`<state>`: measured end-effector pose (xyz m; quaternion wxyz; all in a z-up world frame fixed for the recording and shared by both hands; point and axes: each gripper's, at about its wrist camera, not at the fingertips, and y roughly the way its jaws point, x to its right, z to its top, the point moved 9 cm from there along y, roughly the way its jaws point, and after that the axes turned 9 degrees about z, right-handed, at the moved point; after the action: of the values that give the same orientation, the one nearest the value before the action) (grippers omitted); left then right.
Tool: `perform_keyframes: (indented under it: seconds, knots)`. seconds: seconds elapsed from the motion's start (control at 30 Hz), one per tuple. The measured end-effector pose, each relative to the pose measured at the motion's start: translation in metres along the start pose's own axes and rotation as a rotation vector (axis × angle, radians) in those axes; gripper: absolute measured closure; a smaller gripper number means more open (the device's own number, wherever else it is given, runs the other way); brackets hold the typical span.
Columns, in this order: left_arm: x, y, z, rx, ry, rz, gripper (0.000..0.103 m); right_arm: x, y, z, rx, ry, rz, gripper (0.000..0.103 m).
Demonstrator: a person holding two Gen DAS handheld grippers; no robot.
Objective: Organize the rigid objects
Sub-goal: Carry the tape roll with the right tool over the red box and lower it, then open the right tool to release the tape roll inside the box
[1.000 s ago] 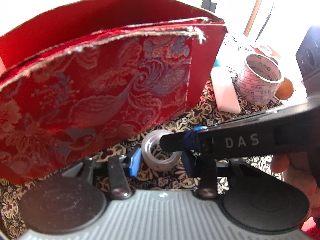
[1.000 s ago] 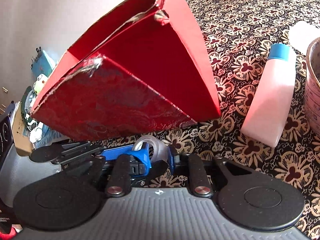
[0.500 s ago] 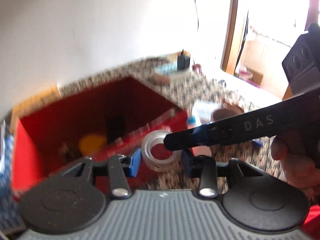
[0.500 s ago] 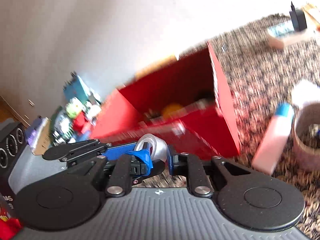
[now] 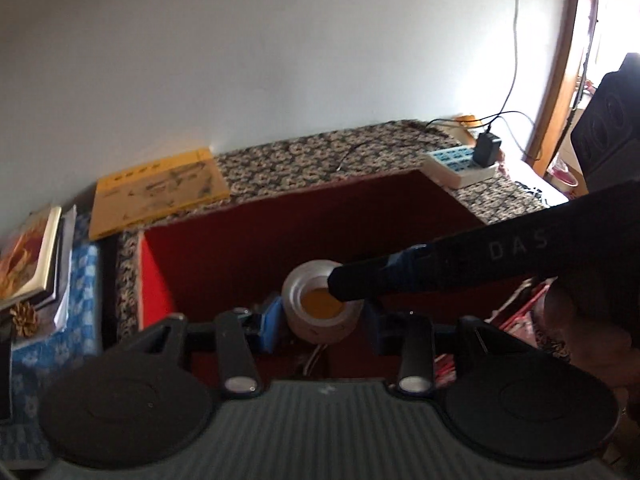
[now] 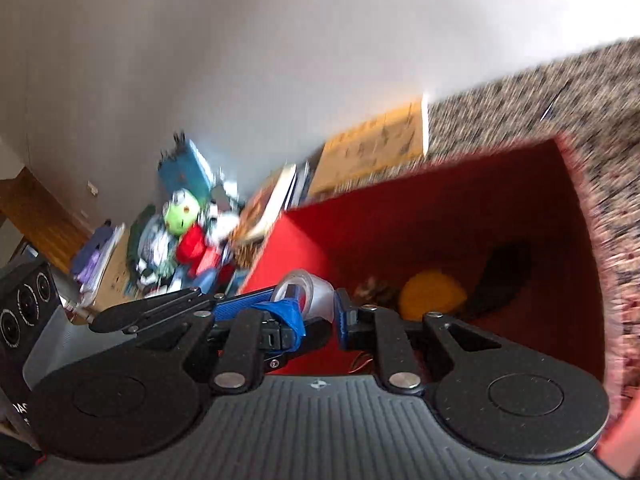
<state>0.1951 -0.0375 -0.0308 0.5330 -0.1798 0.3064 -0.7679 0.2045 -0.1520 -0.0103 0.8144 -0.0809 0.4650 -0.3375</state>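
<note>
A small clear tape roll (image 5: 316, 328) hangs over the open red box (image 5: 156, 280), its hole facing up. My left gripper (image 5: 324, 320) is shut on it, one blue pad on each side. My right gripper (image 5: 336, 286) reaches in from the right, jaws nearly together, its tip pinching the roll's upper right rim. In the right wrist view the roll (image 6: 316, 292) sits at the tips of my right gripper (image 6: 320, 312), and the left gripper's blue finger (image 6: 240, 308) comes in from the left. Inside the box (image 6: 304, 248) lie a yellow round thing (image 6: 432, 292) and a dark object (image 6: 508, 276).
The box stands on a patterned cloth (image 5: 320, 160) by a white wall. Behind it lie a yellow booklet (image 5: 156, 196) and a power strip (image 5: 460, 164) with a charger. Stacked books (image 5: 28, 256) and a toy pile (image 6: 184, 216) are to the left. A hand (image 5: 580, 320) holds the right gripper.
Both grippers rose together with the tape roll, from the table in front of the box's brocade side to above its open top. The box's inside has come into view.
</note>
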Motion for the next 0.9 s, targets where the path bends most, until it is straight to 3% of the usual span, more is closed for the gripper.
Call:
perform_keyframes:
  seconds: [0.2, 0.33, 0.47, 0.77, 0.9]
  knots:
    - [-0.035, 0.025, -0.017, -0.07, -0.074, 0.073, 0.061, 0.01, 0.051, -0.006, -0.097, 0.117, 0.045, 0.103]
    - [-0.041, 0.025, -0.022, -0.073, -0.074, 0.111, 0.061, 0.012, 0.062, -0.011, -0.12, 0.128, 0.051, 0.096]
    - [-0.038, 0.027, -0.021, -0.063, -0.056, 0.143, 0.059, 0.017, 0.064, -0.01, -0.115, 0.117, 0.016, 0.095]
    - [-0.032, 0.034, -0.021, -0.061, -0.043, 0.177, 0.056, 0.026, 0.062, -0.008, -0.092, 0.214, 0.059, 0.095]
    - [-0.03, 0.04, -0.017, -0.073, -0.045, 0.191, 0.056, 0.026, 0.059, -0.008, -0.086, 0.202, 0.028, 0.095]
